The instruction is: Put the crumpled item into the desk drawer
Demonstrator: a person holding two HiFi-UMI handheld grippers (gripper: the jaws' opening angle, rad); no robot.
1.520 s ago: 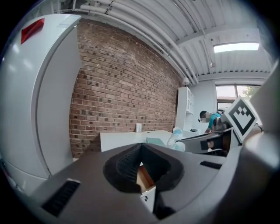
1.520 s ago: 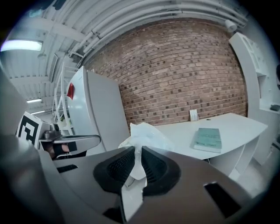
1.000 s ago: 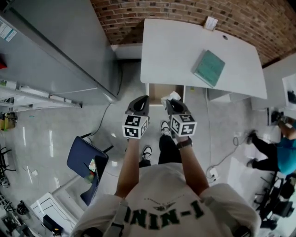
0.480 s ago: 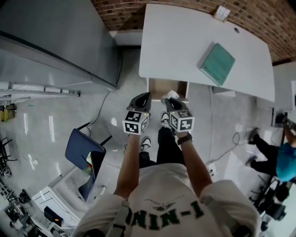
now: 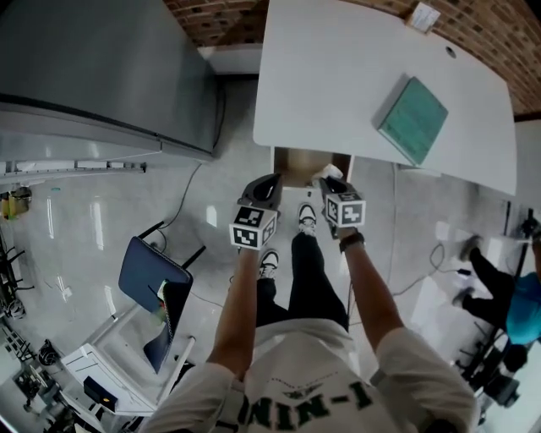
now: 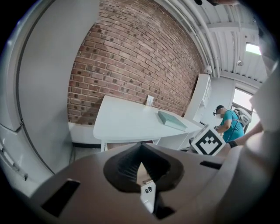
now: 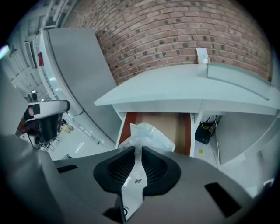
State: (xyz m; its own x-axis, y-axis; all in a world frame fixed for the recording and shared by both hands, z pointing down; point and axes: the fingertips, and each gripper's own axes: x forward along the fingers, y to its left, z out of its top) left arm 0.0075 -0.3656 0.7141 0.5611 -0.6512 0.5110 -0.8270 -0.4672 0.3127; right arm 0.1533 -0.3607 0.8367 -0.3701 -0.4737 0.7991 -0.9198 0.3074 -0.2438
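Observation:
The crumpled item point(image 7: 148, 134) is a wad of clear-white plastic wrap, pinched between the pads of my right gripper point(image 7: 139, 151), which is shut on it. It hangs just in front of the open desk drawer point(image 7: 168, 124), whose brown wooden bottom shows under the white desk point(image 7: 183, 89). In the head view the right gripper point(image 5: 329, 183) holds the wad point(image 5: 329, 172) at the drawer's point(image 5: 296, 160) front right corner. My left gripper point(image 5: 268, 187) floats beside it at the drawer's front left, jaws shut with nothing in them; it point(image 6: 141, 148) faces the desk.
A teal book point(image 5: 412, 120) and a small white card point(image 5: 423, 15) lie on the desk point(image 5: 330, 76). A tall grey cabinet point(image 5: 101, 68) stands left of it. A blue chair point(image 5: 145, 283) sits behind on the left. A person in teal point(image 5: 522, 300) works at the right.
The person has stepped closer to the desk. Both grippers have moved forward to the drawer's front edge, the right one still gripping the plastic wad.

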